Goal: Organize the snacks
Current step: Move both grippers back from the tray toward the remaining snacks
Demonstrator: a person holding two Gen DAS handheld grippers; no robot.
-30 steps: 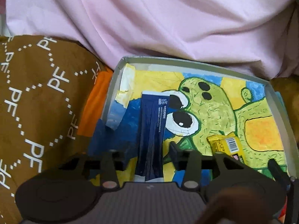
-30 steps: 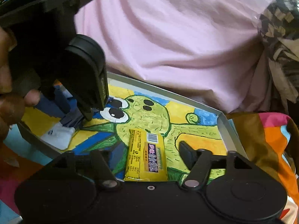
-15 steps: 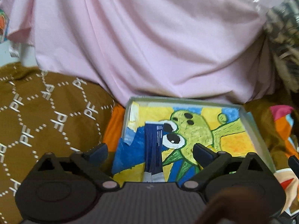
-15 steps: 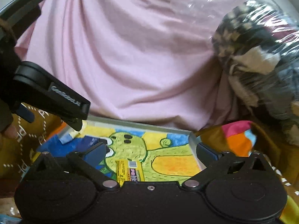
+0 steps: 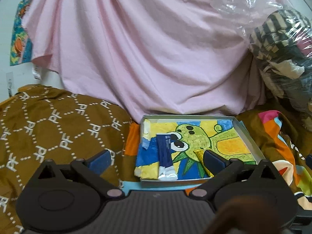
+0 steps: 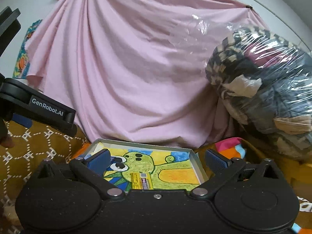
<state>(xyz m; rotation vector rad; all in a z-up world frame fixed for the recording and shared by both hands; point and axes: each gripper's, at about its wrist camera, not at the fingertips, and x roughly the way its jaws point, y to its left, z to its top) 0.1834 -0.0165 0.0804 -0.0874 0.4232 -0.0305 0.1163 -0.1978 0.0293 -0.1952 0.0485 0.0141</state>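
Surface: brown monogram-print cloth (image 5: 48, 124) | shallow grey tray with cartoon drawing (image 5: 247, 134) holds dark blue snack stick (image 5: 164, 152), yellow snack bar (image 6: 141, 182) | backdrop: pink draped sheet (image 5: 146, 48) | left tongs (image 5: 158, 159) wide, right tongs (image 6: 158, 159) wide, both empty

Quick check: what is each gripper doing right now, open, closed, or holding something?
Left gripper: open, holding nothing.
Right gripper: open, holding nothing.

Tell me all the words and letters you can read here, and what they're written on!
"GenRobot.AI": white print on the side of the left gripper, seen from the right wrist.
"PF": repeated white letters all over the brown cloth.
Blue snack packet: small white print, too blurred to read.
Yellow snack packet: barcode and label, too blurred to read.
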